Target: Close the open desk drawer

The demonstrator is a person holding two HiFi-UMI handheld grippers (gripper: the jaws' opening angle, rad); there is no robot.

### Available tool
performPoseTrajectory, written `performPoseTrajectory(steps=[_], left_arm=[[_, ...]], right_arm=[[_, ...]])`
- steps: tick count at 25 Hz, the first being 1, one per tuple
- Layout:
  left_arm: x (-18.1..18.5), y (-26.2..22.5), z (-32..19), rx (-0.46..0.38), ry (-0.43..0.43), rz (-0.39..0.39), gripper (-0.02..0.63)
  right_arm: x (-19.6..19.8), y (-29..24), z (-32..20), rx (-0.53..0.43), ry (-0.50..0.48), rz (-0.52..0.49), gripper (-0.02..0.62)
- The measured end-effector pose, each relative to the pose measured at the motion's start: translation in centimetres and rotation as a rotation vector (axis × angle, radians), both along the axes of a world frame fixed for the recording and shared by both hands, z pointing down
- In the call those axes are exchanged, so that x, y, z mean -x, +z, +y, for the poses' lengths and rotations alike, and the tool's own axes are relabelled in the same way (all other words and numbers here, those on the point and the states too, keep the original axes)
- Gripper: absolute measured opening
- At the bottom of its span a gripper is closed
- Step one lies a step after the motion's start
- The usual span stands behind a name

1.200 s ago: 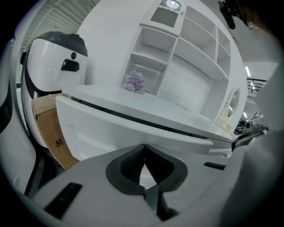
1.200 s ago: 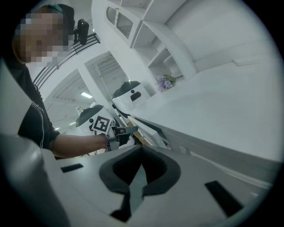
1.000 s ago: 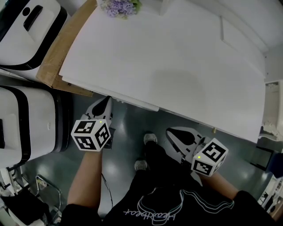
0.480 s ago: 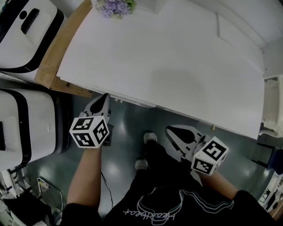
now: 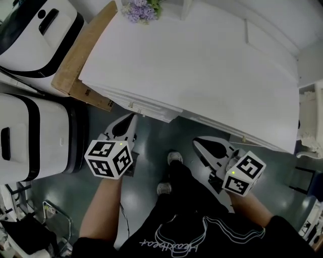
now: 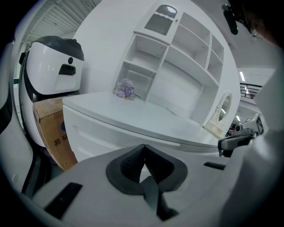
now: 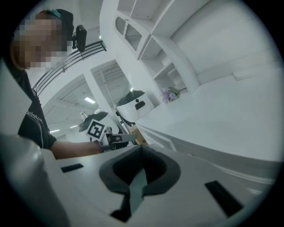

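Left tool [image 5: 131, 118] clenched, pads meeting, nothing between; tip just beside drawer [image 5: 146, 107] front, contact unclear. Right tool [image 5: 199, 143] clenched too, empty, below desk [image 5: 212, 70] front edge, further right. Drawer pokes slightly out under desk's left front edge. Cardboard box [image 5: 81, 58] against desk's left end. Purple flowers [image 5: 142, 9] at desk's far edge.

Both closed (and empty): left claw [image 5: 131, 120], right claw [image 5: 198, 142].
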State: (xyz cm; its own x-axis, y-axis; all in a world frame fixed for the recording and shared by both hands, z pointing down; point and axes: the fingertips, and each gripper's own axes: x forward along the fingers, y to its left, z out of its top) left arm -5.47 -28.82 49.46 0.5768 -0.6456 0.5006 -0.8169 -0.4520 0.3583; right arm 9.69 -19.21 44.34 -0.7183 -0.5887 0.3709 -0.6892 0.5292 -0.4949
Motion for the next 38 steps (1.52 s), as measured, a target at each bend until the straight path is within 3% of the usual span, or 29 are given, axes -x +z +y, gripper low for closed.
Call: performPoseTrajectory(steps=[10,16,22,30,38], left_arm=[[0.4,-10.9,11.8,-0.072,0.064,0.119,0.003],[0.4,-18.8,18.3,-0.176,0.12,0.18,0.003],[0.5,-25.0,23.1,-0.282,0.166,0.224,0.003],[1.4,-29.6,26.2,-0.392,0.176,0.232,0.003],[2.4,-30.7,27.8,-0.418,0.148,0.231,0.003]], right_arm=[[5.4,-9.7,5.5,-0.185,-0.134,-0.045,0.006],[8.6,-16.3,10.4,-0.302,-0.211,-0.076,0.006],[10.1,-21.8,14.2,-0.397,-0.23,-0.117,0.006],[11.2,-26.4,17.1,-0.492,-0.237,-0.127,0.006],[11.4,-27.4,18.9,-0.524,-0.223,-0.138,0.006]])
